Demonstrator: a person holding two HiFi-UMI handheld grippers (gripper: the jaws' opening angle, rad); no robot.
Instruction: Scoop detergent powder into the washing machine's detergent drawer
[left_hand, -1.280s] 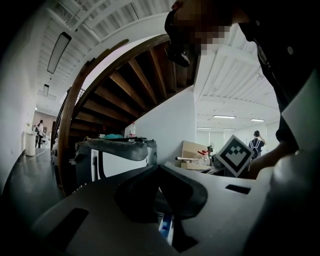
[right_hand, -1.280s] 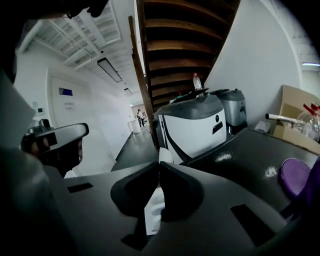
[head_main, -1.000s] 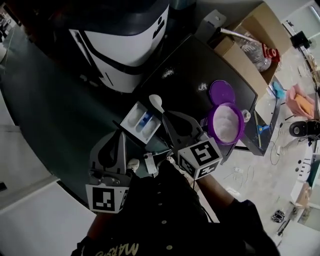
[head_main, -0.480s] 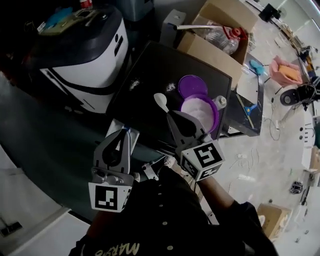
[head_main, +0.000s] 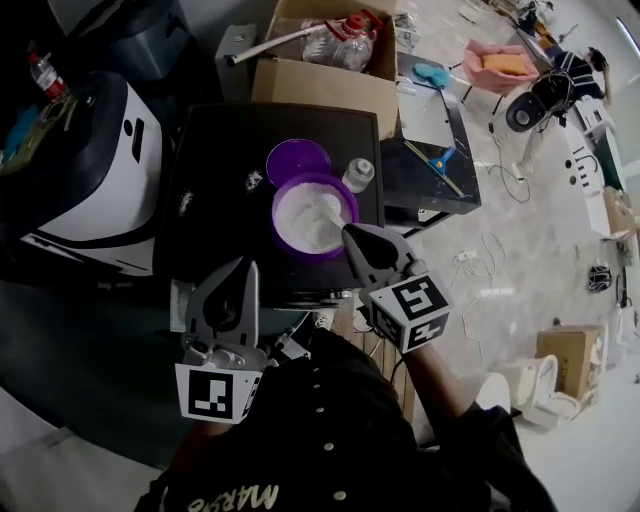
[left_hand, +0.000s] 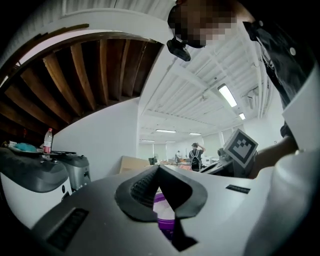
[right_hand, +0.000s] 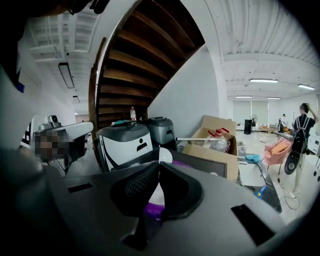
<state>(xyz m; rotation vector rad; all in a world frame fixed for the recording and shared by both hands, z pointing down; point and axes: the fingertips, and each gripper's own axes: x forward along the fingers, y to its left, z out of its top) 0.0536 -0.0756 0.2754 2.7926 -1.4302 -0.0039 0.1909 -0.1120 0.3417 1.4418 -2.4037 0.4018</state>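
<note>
the right tool is pinched shut on the handle of a white spoon, whose bowl reaches over the detergent powder in the open purple tub on the black surface. the left tool hangs nearer the person, pads pressed together on nothing (the purple lid lies just behind the tub). the washing machine stands left of the surface.

Purple tub, white powder, spoon over it
</note>
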